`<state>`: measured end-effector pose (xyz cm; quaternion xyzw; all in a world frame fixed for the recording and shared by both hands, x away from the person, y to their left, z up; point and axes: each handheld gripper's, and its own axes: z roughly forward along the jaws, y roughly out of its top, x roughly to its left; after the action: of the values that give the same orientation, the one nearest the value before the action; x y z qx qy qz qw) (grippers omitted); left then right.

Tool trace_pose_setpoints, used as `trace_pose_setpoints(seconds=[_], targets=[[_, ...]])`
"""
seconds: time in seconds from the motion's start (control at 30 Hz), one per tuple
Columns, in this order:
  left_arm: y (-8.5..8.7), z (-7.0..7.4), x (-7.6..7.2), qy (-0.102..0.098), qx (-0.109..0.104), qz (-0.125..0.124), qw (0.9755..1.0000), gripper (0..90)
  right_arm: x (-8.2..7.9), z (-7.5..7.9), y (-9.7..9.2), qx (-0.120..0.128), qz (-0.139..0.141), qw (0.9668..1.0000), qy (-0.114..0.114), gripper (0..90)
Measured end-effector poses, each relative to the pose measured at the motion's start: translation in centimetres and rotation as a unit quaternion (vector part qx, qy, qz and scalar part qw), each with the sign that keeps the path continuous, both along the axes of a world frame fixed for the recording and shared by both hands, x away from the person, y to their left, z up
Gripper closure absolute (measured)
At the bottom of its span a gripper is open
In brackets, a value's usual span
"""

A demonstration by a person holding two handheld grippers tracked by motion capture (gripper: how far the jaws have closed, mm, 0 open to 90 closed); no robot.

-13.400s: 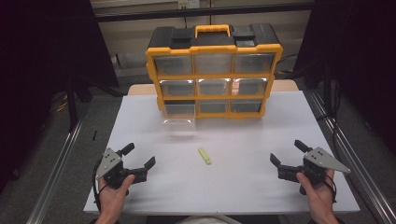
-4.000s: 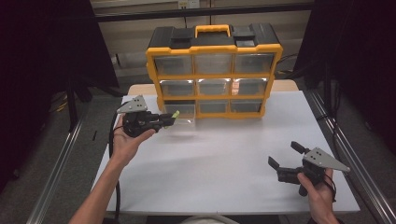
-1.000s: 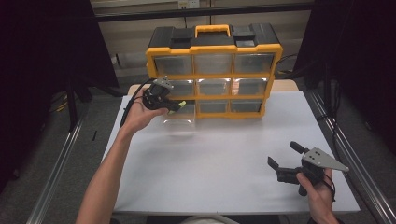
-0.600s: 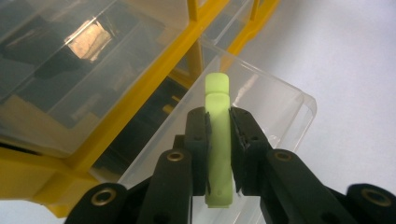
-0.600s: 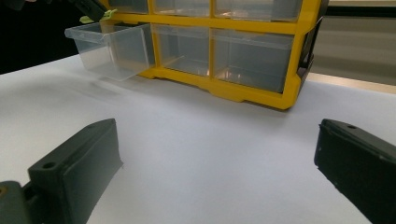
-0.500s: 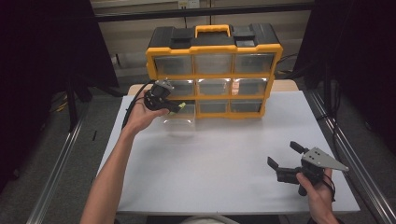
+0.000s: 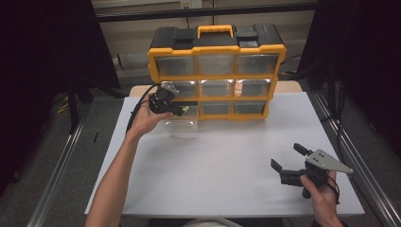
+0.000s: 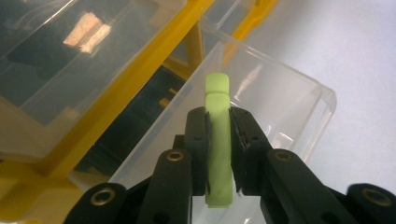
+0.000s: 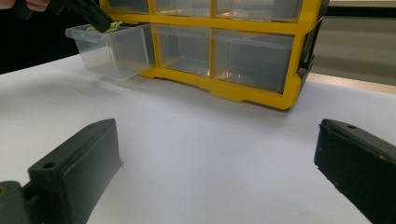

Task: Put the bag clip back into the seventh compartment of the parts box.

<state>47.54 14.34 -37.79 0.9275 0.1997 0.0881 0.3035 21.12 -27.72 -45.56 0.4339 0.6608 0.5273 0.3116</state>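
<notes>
So the left claw [image 8: 218, 154] has its two black jaws clamped tight on a little pale-green peg [image 8: 218, 140]. It's a smooth, matte plastic-looking cylinder with a rounded tip and a thin groove ringing it near the top end. The jaw faces pressing on it look ridged, and the links behind them are chunky black plastic with brass-coloured pivot pins.

The peg sits right over the pulled-out drawer [image 8: 280, 116], which is clear, glossy plastic with thin walls, rounded corners and a squared front lip. From the right gripper view you can see the green bit at the drawer's open top, with the jaws poking in from above; can't tell if it's touching the drawer's walls or floor.

That drawer belongs to the bottom-left slot of the organizer [image 7: 216, 71], a boxy yellow frame with a black lid, a yellow carry handle and a three-by-three grid of see-through drawers. The other drawers are pushed in.

The right claw [image 7: 288, 158] is spread wide with nothing between its blocky jaws, hanging out near the front right of the plain white worktop [image 7: 227, 161], well away from the organizer.
</notes>
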Motion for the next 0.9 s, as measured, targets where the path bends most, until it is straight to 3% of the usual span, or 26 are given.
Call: trace_pose_setpoints(seconds=[0.07,0.17,0.2,0.3,0.43,0.5,0.6,0.73,0.83,0.87,0.9], targets=[[-0.2,-0.7,-0.2,0.004,-0.014,0.016,0.9998,78.3,0.0,0.0,0.0,-0.001,0.002,1.0,0.001,0.0],[-0.1,-1.0,0.0,0.004,-0.018,0.014,0.9997,78.3,0.0,0.0,0.0,-0.001,0.002,1.0,0.001,0.0],[-0.1,-1.0,-0.1,0.013,-0.015,0.021,0.9996,78.3,0.0,0.0,0.0,-0.002,0.003,1.0,0.002,0.0],[0.0,-1.2,-0.1,0.016,-0.014,0.02,0.9996,78.0,0.0,0.0,0.0,-0.002,0.002,1.0,0.001,0.0],[-0.1,-1.3,-0.2,0.017,-0.017,0.018,0.9995,77.9,0.0,0.0,0.0,-0.003,0.003,1.0,0.002,0.0],[0.0,-1.2,-0.2,0.009,-0.024,0.018,0.9995,77.9,0.0,0.0,0.0,-0.003,0.004,1.0,0.002,0.0],[0.1,-1.3,-0.1,0.009,-0.019,0.023,0.9995,77.7,0.0,0.0,0.0,-0.002,0.004,1.0,0.001,0.0],[0.0,-1.4,-0.2,0.016,-0.034,0.022,0.9991,72.7,-0.1,0.0,-0.1,0.001,0.004,1.0,0.001,0.0],[0.3,-1.0,-0.1,0.008,-0.018,0.015,0.9997,68.6,-0.1,0.0,0.0,0.002,0.005,1.0,0.002,0.0],[0.3,-1.1,-0.2,0.009,-0.032,0.018,0.9993,68.6,-0.1,0.0,0.0,0.002,0.005,1.0,0.002,0.0],[0.4,-1.0,-0.3,0.005,-0.03,0.021,0.9993,67.2,-0.1,0.0,0.0,0.003,0.006,1.0,0.002,0.0]])
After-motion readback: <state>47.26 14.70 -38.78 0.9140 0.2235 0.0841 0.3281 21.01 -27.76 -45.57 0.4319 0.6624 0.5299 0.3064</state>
